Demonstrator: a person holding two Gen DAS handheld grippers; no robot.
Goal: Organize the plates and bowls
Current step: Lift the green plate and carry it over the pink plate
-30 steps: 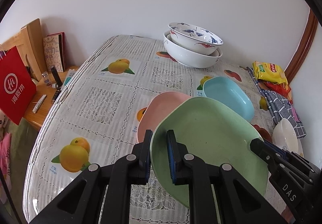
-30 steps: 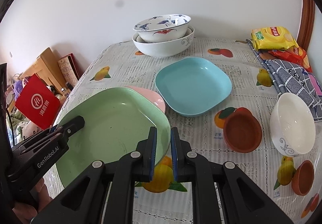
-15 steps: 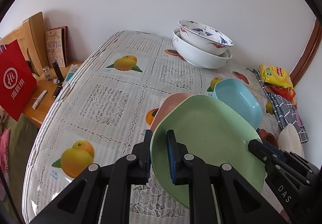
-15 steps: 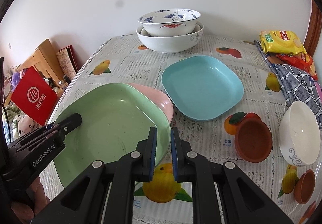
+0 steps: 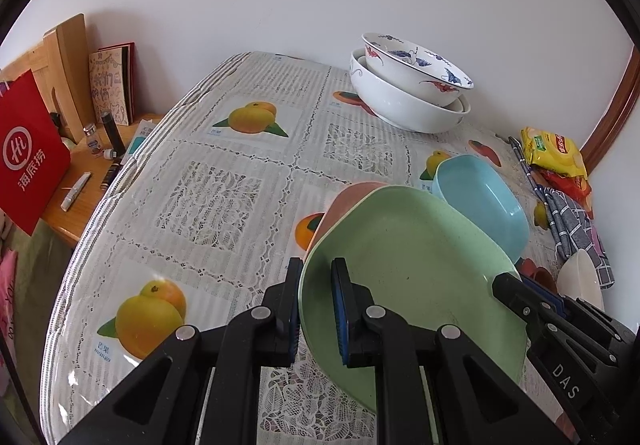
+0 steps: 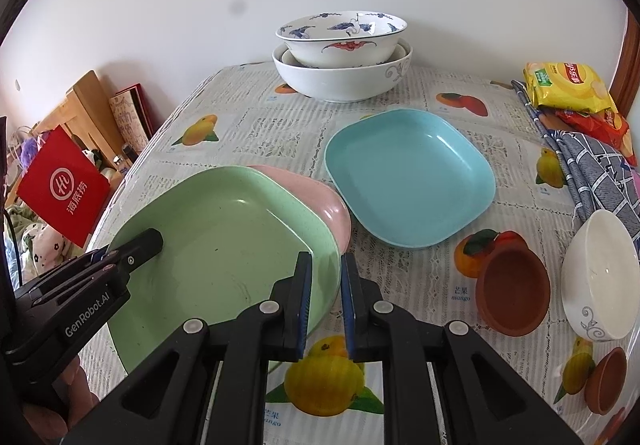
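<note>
Green plate [image 6: 224, 245] rims pinched by left claw [image 5: 316, 305] and right claw [image 6: 325, 301], over pink plate [image 6: 320, 201].

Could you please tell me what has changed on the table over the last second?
Both tongs, left and right, stay clamped on the green plate and have carried it slightly down and forward over the pink plate. Nothing was released. The blue plate and stacked bowls have not moved.
</note>
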